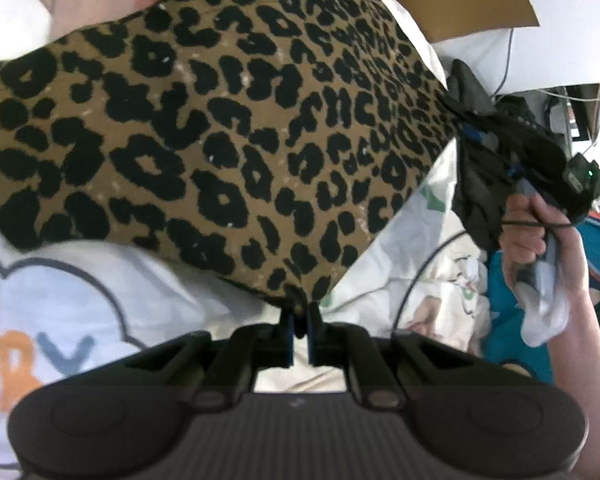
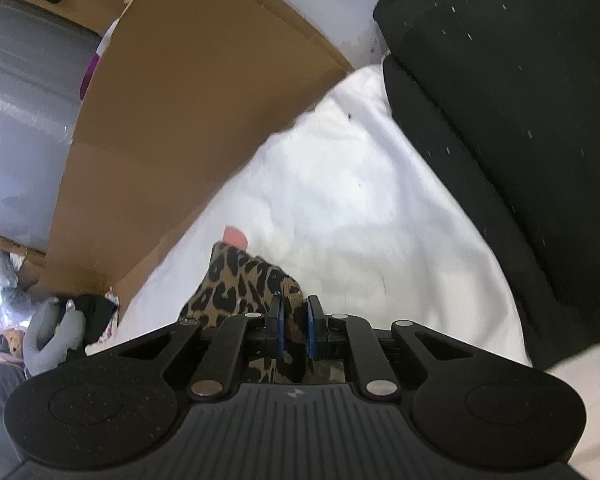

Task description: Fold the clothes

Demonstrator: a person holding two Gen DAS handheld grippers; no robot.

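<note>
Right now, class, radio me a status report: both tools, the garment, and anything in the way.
Left tool shut on leopard garment. Right tool shut on its other corner. Garment stretched between them over white bedding. Cardboard box close beside.

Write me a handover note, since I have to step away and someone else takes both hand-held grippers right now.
Left hand-held gripper: shut on the near corner of the leopard-print garment.
Right hand-held gripper: shut on the garment's other corner, with cloth bunched between its blue pads.
The garment hangs stretched between them above the white printed bedding.
Done: both corners gripped, garment lifted.
Left: lay it down, fold it, release.
</note>
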